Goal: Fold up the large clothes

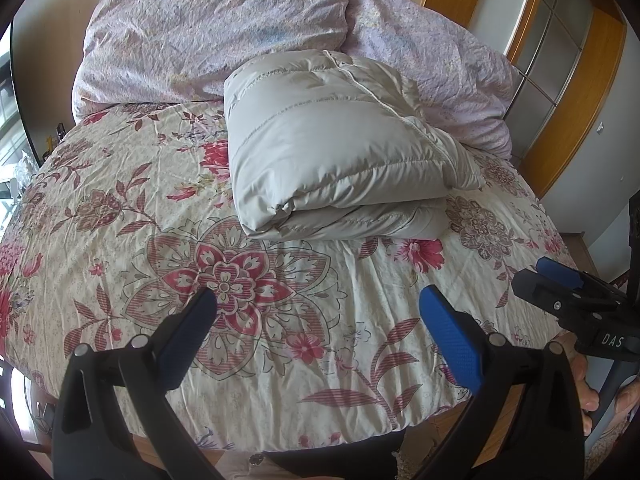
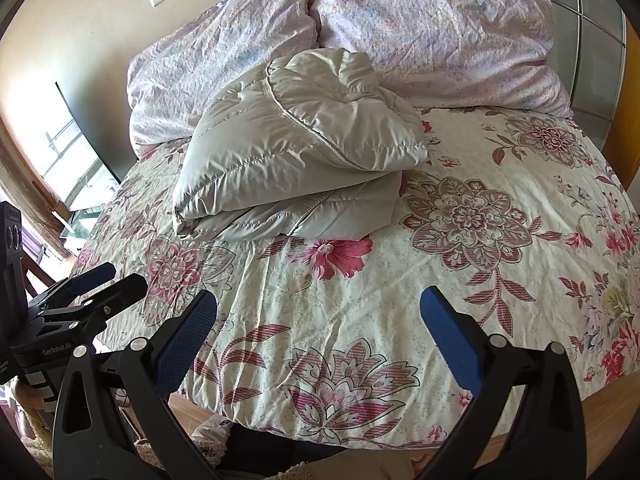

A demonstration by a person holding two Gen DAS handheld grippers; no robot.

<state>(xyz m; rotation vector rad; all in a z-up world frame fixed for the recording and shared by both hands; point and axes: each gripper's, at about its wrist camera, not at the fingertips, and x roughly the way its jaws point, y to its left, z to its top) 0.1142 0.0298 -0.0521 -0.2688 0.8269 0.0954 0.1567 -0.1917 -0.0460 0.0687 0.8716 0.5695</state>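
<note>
A grey puffy down jacket [image 1: 336,160] lies folded into a thick bundle on the floral bedspread [image 1: 240,280], near the pillows. It also shows in the right wrist view [image 2: 292,160]. My left gripper [image 1: 320,320] is open and empty, held over the near part of the bed, apart from the jacket. My right gripper [image 2: 320,320] is open and empty too, over the bed's near edge. The right gripper shows at the right of the left wrist view [image 1: 560,280]. The left gripper shows at the left of the right wrist view [image 2: 108,280].
Two lilac pillows [image 1: 216,32] [image 2: 432,28] lean at the head of the bed. A wooden-framed wardrobe [image 1: 568,60] stands right of the bed. A window [image 2: 68,152] is to the left. The bed's wooden front edge [image 2: 560,420] is close below me.
</note>
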